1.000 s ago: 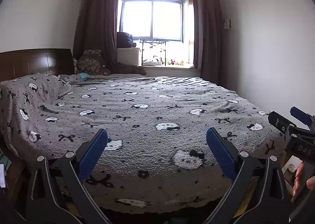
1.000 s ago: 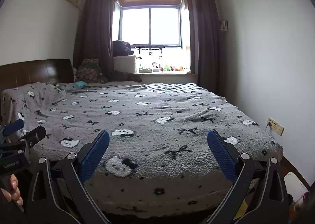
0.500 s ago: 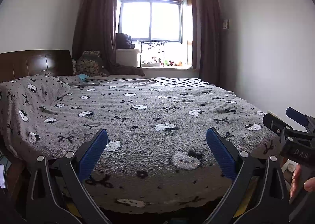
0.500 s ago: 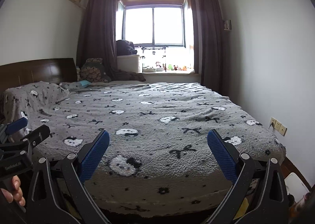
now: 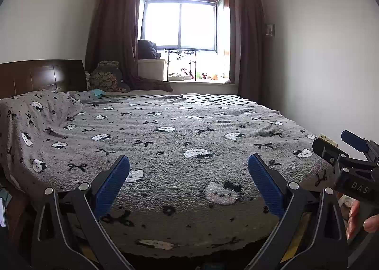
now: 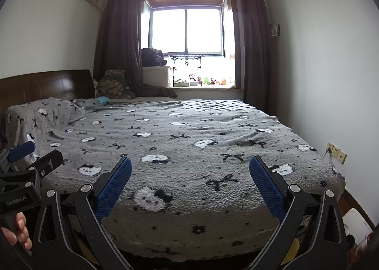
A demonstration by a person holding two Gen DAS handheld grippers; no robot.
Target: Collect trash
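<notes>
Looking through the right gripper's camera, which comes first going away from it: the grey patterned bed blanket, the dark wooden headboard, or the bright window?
From the right gripper, nearest first:
1. Grey patterned bed blanket, directly ahead beneath the open fingers.
2. Dark wooden headboard, along the left wall, partway back.
3. Bright window, in the far wall between dark curtains.

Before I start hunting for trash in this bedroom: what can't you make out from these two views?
- Floor at the bed's foot: hidden by the grey patterned fleece bedspread and both open grippers, left and right.
- Small figures on the windowsill: too small and backlit.
- White object at the right wrist view's lower right corner: cut off.
- Teal item near the pillows: too small.
</notes>
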